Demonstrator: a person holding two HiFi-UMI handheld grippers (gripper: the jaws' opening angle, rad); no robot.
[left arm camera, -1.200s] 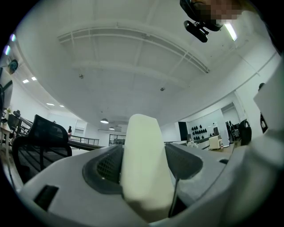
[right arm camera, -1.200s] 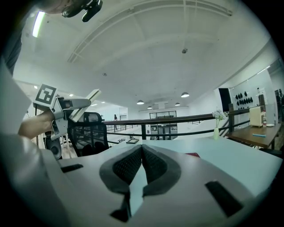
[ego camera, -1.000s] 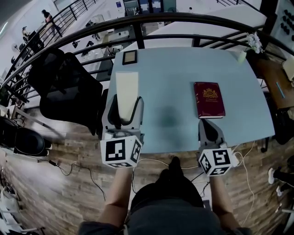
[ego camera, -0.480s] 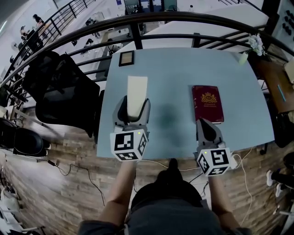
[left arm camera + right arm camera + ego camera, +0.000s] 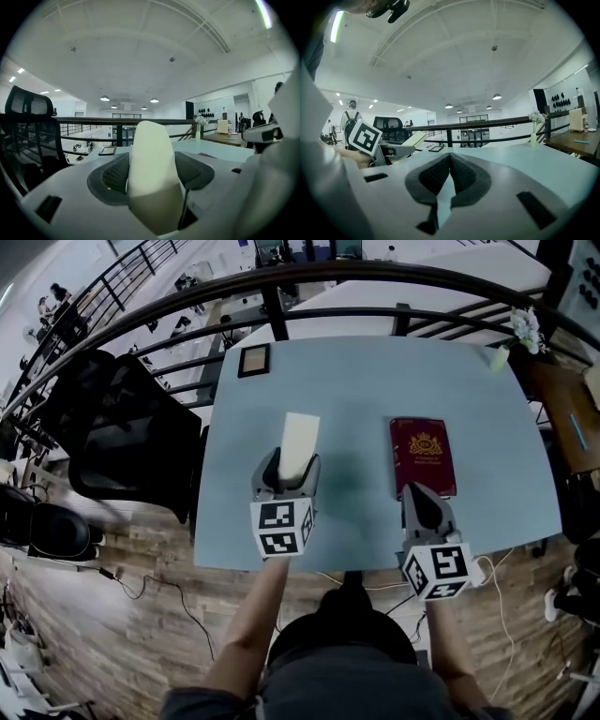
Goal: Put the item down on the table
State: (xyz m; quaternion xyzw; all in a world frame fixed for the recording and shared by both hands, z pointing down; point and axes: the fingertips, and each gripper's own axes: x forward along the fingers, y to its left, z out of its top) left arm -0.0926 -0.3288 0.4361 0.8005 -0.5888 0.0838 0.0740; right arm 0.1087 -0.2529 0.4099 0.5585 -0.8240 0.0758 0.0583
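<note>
L gripper [image 5: 289,467] is clamped on a cream pad [image 5: 300,439]: in the left gripper view both dark jaw pads press on the pad's two flat sides, and the pad fills the gap and sticks out fwd past the tips. From the head view the pad sits over the L-middle part of the pale blue table [image 5: 356,395], pointing away from the person, w/ the gripper body over the near edge. In the right gripper view the pad's far end tilts up a bit; can't tell if any part of it touches the tabletop. R gripper [image 5: 416,491] has its jaws shut together w/ nothing btwn them, pads meeting along one line in its own view. It sits at the near R edge of the table, tips just beside the near end of a red booklet [image 5: 423,454], which lies flat w/ a gold crest facing up, well apart from the pad. A small dark frame [image 5: 253,360] lies flat near the far L corner. A vase [image 5: 500,357] w/ white flowers is near the far R corner. Black office chair [image 5: 122,427] stands L of the table, and a dark railing [image 5: 375,277] curves behind it
</note>
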